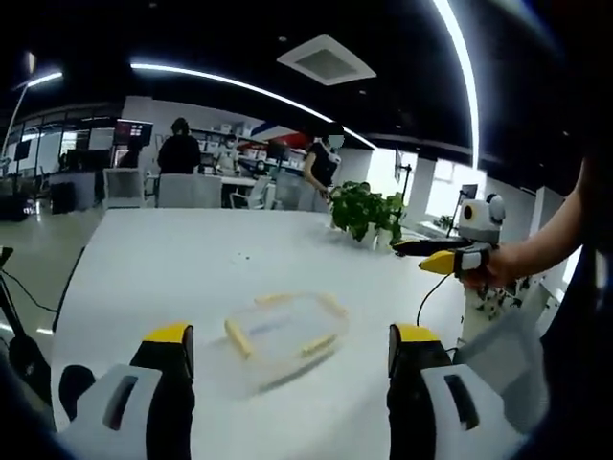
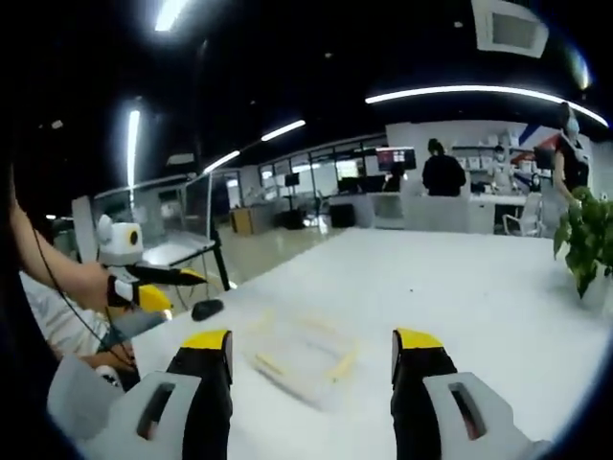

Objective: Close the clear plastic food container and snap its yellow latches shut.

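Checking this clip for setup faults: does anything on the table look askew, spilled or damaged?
Nothing stands out. The clear container with yellow latches lies flat on the white table, no spill around it, though motion blur hides fine detail. Both grippers hover short of it, fingers apart.

An open-plan office: desks with monitors [image 1: 134, 132] and standing people [image 1: 179, 149] at upper left, ceiling light strips [image 1: 239, 86] overhead, potted plant [image 1: 367, 211].

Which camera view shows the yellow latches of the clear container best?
The left gripper view: the container sits near, and its yellow latches stand out along the rim. In the right gripper view the container is blurred and the latches look faint.
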Available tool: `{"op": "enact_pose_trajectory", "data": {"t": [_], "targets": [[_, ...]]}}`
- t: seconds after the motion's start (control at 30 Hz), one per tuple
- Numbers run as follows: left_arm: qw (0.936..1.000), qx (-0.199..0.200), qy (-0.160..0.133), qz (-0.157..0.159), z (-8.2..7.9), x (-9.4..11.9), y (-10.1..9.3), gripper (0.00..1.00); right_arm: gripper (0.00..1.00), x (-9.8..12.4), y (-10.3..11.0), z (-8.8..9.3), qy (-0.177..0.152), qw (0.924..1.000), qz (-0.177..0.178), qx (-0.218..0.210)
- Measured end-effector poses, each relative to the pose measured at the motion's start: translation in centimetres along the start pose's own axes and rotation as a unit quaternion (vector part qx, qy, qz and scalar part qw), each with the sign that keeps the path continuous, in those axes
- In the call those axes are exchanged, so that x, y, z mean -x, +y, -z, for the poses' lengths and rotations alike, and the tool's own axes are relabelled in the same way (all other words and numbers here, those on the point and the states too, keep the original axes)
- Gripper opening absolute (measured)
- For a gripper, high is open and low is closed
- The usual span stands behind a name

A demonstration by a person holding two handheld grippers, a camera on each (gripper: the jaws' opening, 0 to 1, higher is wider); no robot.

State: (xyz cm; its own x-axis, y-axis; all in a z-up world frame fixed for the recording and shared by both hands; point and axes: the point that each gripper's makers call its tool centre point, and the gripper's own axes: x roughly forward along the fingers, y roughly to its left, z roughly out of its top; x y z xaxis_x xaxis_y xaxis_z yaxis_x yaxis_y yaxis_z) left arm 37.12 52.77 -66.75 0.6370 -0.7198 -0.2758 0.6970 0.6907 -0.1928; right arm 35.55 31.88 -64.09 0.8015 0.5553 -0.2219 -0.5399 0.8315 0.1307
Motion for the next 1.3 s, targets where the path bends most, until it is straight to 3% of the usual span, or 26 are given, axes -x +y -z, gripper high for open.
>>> {"op": "enact_pose_trajectory", "data": {"t": [0.67, 1.07, 1.3], "targets": [[0.9989, 0.007, -0.038, -0.027, -1.1, 2.1, -0.7, 0.82, 0.67, 3.3, -1.6, -0.9, -0.024, 0.9993, 0.028, -0.005], [0.9979, 0.009, -0.051, -0.039, -0.2, 2.9, -2.8, 0.81, 0.66, 5.8, -0.5, -0.6, -0.033, 0.999, 0.03, 0.004], [0.9977, 0.002, -0.052, -0.043, 0.7, 3.3, -3.9, 0.8, 0.71, 6.8, -0.3, 0.2, -0.039, 0.9985, 0.036, 0.013]]}}
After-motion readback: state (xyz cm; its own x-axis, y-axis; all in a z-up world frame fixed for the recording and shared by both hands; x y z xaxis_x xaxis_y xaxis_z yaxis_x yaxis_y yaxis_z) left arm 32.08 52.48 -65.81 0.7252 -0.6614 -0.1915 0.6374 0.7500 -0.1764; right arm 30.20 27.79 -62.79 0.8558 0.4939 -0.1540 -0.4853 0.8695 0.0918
